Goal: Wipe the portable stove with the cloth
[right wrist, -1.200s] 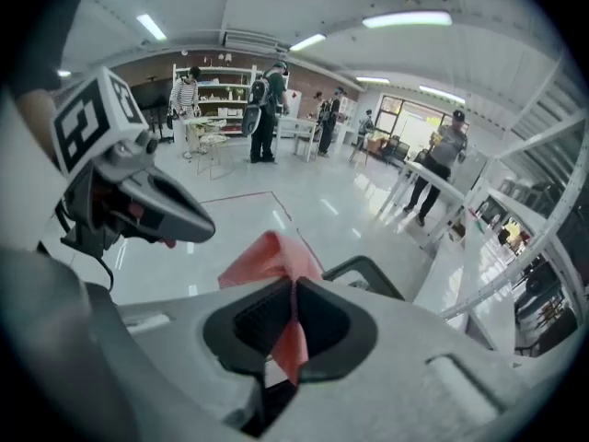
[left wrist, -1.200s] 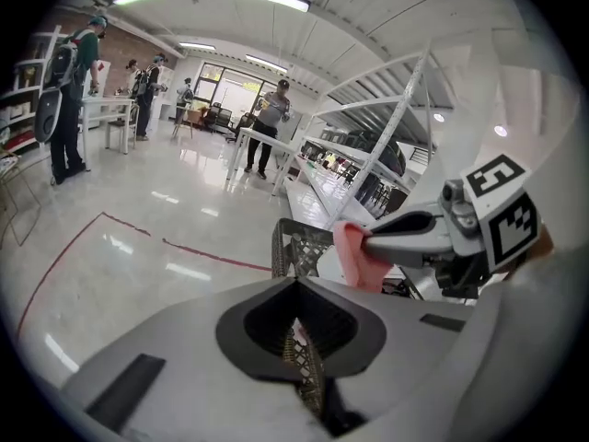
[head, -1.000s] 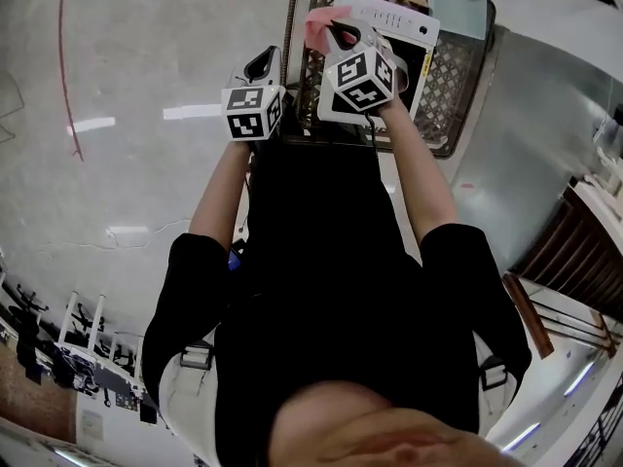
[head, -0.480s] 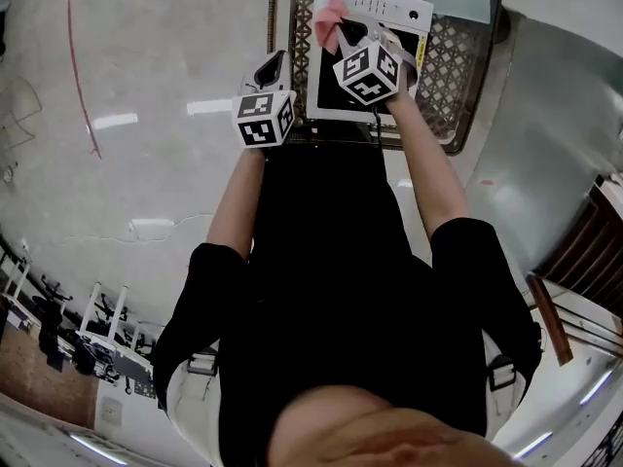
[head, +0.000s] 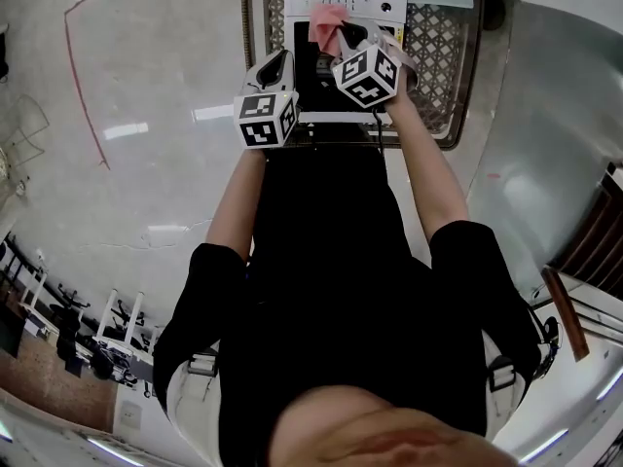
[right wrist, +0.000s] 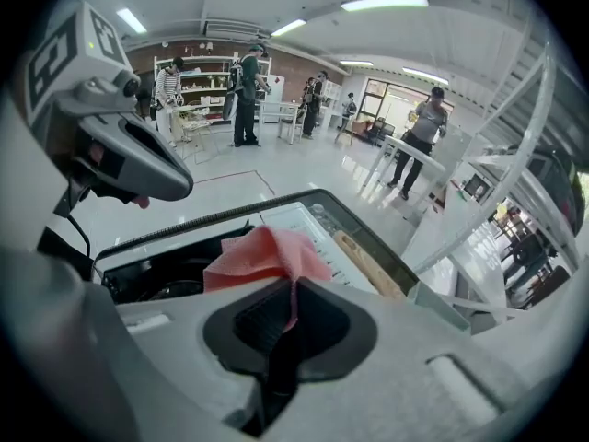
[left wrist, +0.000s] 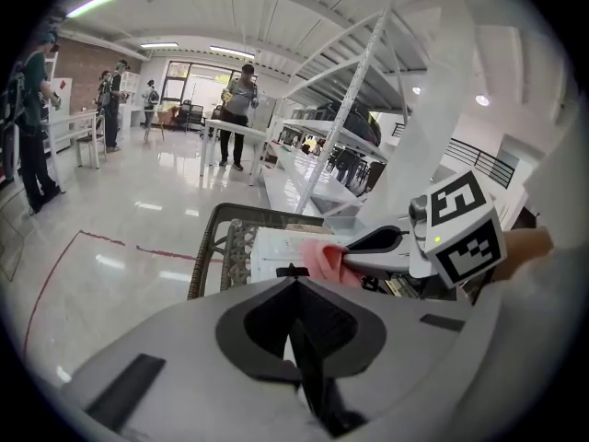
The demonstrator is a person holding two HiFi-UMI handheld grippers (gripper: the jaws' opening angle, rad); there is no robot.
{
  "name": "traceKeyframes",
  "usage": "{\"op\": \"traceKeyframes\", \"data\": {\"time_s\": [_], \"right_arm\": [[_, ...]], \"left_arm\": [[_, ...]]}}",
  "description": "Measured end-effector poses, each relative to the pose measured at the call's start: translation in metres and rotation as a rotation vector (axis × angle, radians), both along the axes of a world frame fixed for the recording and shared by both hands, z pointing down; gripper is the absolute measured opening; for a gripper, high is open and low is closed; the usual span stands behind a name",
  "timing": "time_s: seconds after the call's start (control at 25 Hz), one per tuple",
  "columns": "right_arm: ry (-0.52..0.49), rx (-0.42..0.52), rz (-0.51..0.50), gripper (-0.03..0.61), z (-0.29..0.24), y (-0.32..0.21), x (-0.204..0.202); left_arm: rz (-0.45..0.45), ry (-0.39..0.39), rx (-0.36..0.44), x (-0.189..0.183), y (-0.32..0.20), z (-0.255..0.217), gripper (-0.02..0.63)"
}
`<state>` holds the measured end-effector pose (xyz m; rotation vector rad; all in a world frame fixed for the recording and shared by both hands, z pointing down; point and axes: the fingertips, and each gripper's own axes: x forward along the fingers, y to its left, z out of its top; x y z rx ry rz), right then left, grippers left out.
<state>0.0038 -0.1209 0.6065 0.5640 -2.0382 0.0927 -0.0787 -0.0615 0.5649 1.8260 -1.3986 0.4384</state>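
Observation:
A white portable stove [head: 355, 6] with a black burner well lies on a mesh-topped table [head: 440, 54]. My right gripper [head: 338, 37] is shut on a pink cloth [head: 325, 23], which hangs over the stove's left half. In the right gripper view the cloth [right wrist: 267, 254] bunches out of the shut jaws [right wrist: 293, 288] above the stove [right wrist: 308, 226]. My left gripper [head: 276, 63] is shut and empty at the stove's near left edge. In the left gripper view its jaws [left wrist: 293, 279] point at the stove [left wrist: 271, 247], with the cloth [left wrist: 324, 258] and the right gripper [left wrist: 377, 241] just beyond.
A wooden stick [right wrist: 368, 265] lies past the stove on the table. The table's dark rim [left wrist: 213, 238] borders shiny floor [head: 136, 95] on the left. White shelving [left wrist: 368, 109] stands behind. Several people stand far off in the hall.
The right gripper has carried the pink cloth from the stove's left edge to over its top. The left gripper has come nearer the stove.

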Motion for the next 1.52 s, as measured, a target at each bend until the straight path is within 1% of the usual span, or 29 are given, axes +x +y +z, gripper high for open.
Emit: {"op": "traceKeyframes", "data": {"time_s": [0.36,0.68,1.2,1.52], "right_arm": [[0.017,0.002,0.069,0.020,0.004,-0.015,0.048],[0.011,-0.008,0.144,0.020,0.003,-0.020,0.076],[-0.007,0.008,0.237,0.020,-0.007,-0.026,0.108],[0.023,-0.005,0.290,0.020,0.000,-0.025,0.134]], "left_arm": [[0.056,-0.007,-0.002,0.039,-0.005,0.002,-0.002],[0.093,-0.008,-0.002,0.058,-0.007,0.001,-0.002],[0.142,-0.012,0.003,0.074,-0.011,-0.004,-0.002],[0.162,-0.022,-0.001,0.077,-0.011,-0.002,-0.002]]}}
